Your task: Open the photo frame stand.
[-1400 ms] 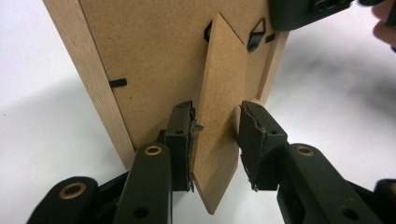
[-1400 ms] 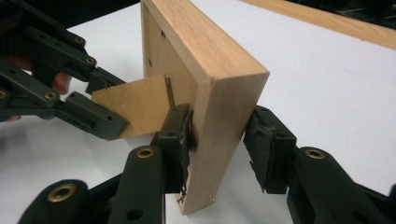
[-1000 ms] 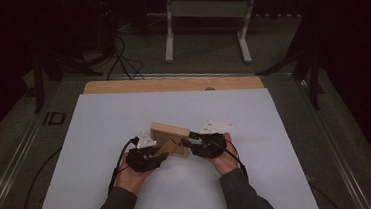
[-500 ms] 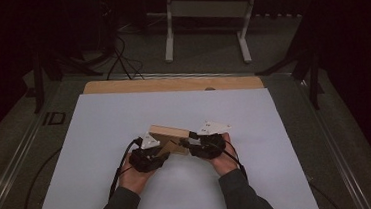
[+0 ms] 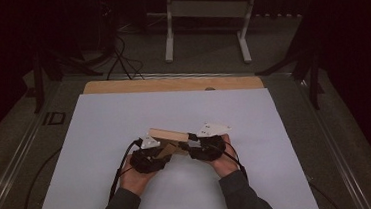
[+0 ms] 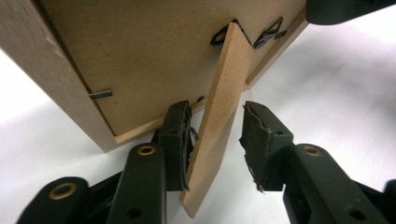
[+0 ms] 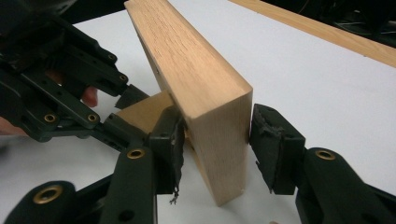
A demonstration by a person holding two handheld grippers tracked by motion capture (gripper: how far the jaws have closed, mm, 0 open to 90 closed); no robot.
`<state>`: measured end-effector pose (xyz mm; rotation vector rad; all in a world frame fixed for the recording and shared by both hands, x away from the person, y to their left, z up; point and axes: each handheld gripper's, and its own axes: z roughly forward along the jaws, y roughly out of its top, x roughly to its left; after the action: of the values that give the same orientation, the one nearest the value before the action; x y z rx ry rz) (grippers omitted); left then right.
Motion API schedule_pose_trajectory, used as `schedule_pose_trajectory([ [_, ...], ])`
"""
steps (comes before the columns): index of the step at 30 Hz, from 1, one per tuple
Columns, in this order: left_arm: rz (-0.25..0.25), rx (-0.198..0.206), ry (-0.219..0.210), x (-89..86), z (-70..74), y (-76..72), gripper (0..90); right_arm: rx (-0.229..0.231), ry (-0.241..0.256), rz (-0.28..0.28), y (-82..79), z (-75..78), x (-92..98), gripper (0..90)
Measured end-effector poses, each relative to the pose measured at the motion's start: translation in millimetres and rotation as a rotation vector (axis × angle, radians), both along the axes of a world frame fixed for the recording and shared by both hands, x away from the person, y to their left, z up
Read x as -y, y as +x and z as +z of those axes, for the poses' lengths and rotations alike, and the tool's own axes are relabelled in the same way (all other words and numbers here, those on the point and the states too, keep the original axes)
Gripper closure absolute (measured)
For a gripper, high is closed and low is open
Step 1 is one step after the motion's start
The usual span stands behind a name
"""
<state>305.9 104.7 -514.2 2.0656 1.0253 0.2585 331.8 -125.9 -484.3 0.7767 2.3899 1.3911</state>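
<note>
A white table (image 5: 101, 141) spreads under the fixed camera, its far edge a bare wooden strip (image 5: 172, 84), with a pale metal stand (image 5: 206, 12) on the dark floor well beyond it. Near the table's middle, towards the person's side, a wooden picture frame (image 5: 168, 134) is tilted up on one edge between two hand-held tools. Seen from its back, the frame shows a fibreboard backing panel (image 6: 140, 51) held by small metal tabs (image 6: 100, 94), and a thin easel leg (image 6: 215, 121) hinged near the top and swung outward from that panel.

The left gripper (image 6: 217, 140), on the near left side of the frame, straddles the leg with its jaws narrowly parted: one pad lies against the leg, the other stands just off it, so no firm grip is made. The right gripper (image 7: 215, 140), at the frame's right end, brackets the thick wooden rim with its jaws at middling width; one pad sits close against the wood, the other beside it with a gap, and whether it presses cannot be told. Both of the person's hands rest low on the table near the frame.

The step in hand appears to be setting up the frame's stand. The next move likely calls for closing the left jaws on the leg and steadying the rim while the frame is lowered onto leg and bottom edge
</note>
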Motion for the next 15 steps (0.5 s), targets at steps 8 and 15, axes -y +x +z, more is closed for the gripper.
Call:
schedule_pose_trajectory([
  [8,-0.005,-0.018,-0.040,-2.9,-0.7,-2.3,58.4,-0.020,0.009,0.028,-2.4,-0.7,0.4,51.4],
  [15,-0.009,-0.025,-0.048,-3.5,-2.0,-4.6,56.7,-0.035,0.007,0.046,-4.0,-0.7,0.1,48.7],
])
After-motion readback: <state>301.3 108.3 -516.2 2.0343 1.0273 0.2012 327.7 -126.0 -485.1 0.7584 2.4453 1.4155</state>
